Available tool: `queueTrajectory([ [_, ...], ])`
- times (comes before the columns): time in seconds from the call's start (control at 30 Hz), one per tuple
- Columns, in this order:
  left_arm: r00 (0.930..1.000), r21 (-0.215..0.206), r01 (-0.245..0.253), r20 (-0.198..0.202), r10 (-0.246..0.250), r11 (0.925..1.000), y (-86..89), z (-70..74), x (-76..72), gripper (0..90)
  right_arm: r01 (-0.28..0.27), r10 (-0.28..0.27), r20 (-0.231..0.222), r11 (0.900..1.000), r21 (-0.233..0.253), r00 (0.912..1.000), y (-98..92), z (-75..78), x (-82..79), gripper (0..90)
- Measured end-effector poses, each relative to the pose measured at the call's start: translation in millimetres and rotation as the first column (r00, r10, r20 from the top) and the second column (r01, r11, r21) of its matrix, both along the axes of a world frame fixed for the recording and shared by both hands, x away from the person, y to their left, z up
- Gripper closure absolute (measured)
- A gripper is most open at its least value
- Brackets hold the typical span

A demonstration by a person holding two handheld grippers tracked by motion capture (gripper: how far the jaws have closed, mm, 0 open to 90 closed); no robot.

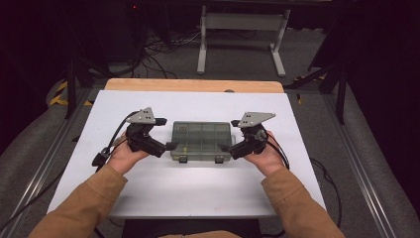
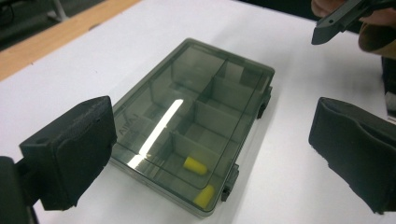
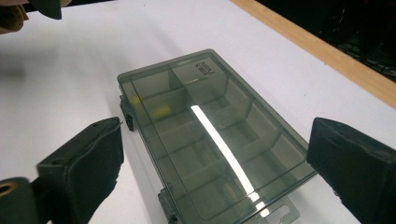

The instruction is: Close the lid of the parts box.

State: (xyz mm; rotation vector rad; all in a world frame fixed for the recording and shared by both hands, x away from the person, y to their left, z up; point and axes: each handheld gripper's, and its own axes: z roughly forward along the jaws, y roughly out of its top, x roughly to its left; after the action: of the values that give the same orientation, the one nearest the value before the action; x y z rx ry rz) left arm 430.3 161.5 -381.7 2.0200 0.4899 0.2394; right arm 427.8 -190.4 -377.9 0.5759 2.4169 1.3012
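- High view: the box (image 1: 201, 141) lies mid-table, lid shut, between the left gripper (image 1: 169, 146) and right gripper (image 1: 224, 147).
- Left gripper view: jaws gape wide, empty (two yellow plugs (image 2: 194, 165) inside the box).
- Right gripper view: jaws spread, holding nothing; the latches (image 3: 126, 115) look fastened, so opening appears undone.

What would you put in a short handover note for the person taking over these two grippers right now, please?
Left gripper: open, holding nothing, at the left end of the compartment box.
Right gripper: open, holding nothing, at the box's right end.
Box: lies flat on the white table between the grippers, clear lid shut, both front latches look fastened. Two yellow pieces sit in compartments at its left end.
Done: grippers lined up at both ends.
Left: probably grip or steady the box and release the latches.
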Motion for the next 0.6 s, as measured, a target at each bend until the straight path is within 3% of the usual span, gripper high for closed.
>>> queueTrajectory([
  [0.17,0.9971,-0.027,-0.034,0.067,0.036,0.9990,13.1,-0.8,-10.5,1.1,-0.008,0.007,0.029,1.000,0.023,0.9996,-4.2,1.6,-6.5,1.8],
  [0.33,0.9940,-0.073,-0.057,0.090,0.063,0.9957,25.8,-3.9,-17.7,1.1,-0.016,0.011,0.078,0.998,0.059,0.9969,-10.4,3.2,-15.2,0.4],
  [0.6,0.9782,-0.157,-0.114,0.155,0.139,0.9810,55.4,-15.5,-35.9,1.7,-0.017,0.000,0.141,0.993,0.118,0.9899,-21.5,0.9,-27.7,0.3],
])
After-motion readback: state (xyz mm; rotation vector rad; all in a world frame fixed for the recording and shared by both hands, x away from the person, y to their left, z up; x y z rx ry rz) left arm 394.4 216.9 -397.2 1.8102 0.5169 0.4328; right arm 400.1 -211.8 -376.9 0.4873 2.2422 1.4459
